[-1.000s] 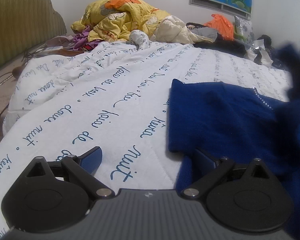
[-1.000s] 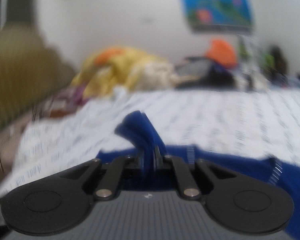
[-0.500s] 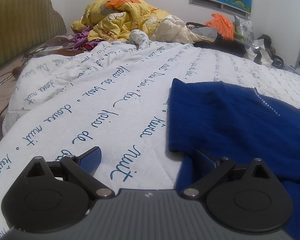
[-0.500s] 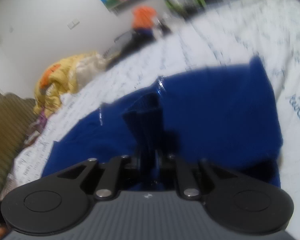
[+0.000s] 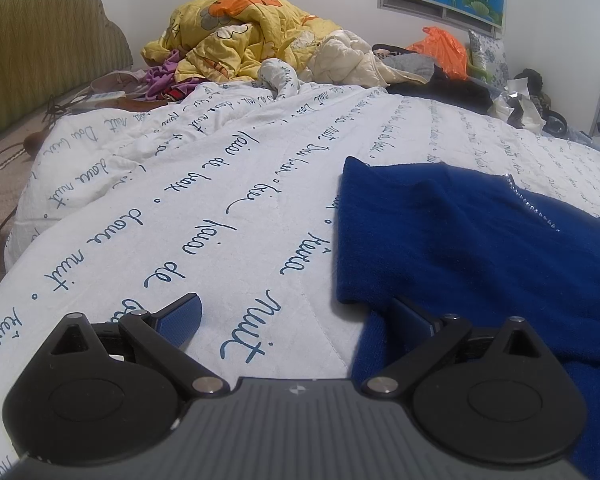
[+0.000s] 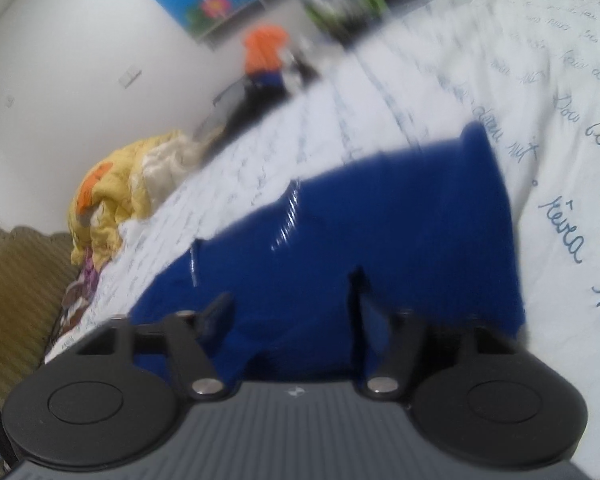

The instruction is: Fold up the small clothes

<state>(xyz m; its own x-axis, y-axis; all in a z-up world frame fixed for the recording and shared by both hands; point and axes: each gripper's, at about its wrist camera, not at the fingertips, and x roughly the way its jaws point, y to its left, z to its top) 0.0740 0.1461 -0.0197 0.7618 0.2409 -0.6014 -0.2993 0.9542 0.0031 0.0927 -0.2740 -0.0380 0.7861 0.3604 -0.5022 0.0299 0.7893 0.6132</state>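
A dark blue knit garment (image 5: 460, 240) with a line of sparkly trim lies folded on the white quilt (image 5: 220, 208) printed with blue script. My left gripper (image 5: 296, 316) rests low on the quilt, open wide; its right finger (image 5: 410, 316) sits against the garment's near left edge, its left finger on bare quilt. In the blurred, tilted right wrist view, my right gripper (image 6: 290, 304) hovers over the garment (image 6: 380, 220). Its jaws are opening, and the cloth lies flat below them, not pinched.
A heap of yellow bedding (image 5: 240, 36) and cream bedding sits at the far end of the bed, with an orange bag (image 5: 440, 50) and dark clothes beside it. A padded headboard (image 5: 40, 40) runs along the left. Cables lie on the left floor strip.
My right gripper was shut on a raised fold of the blue garment; it swung over, rolled and let go, jaws spreading. The lifted cloth now lies flat. The left gripper has kept still.
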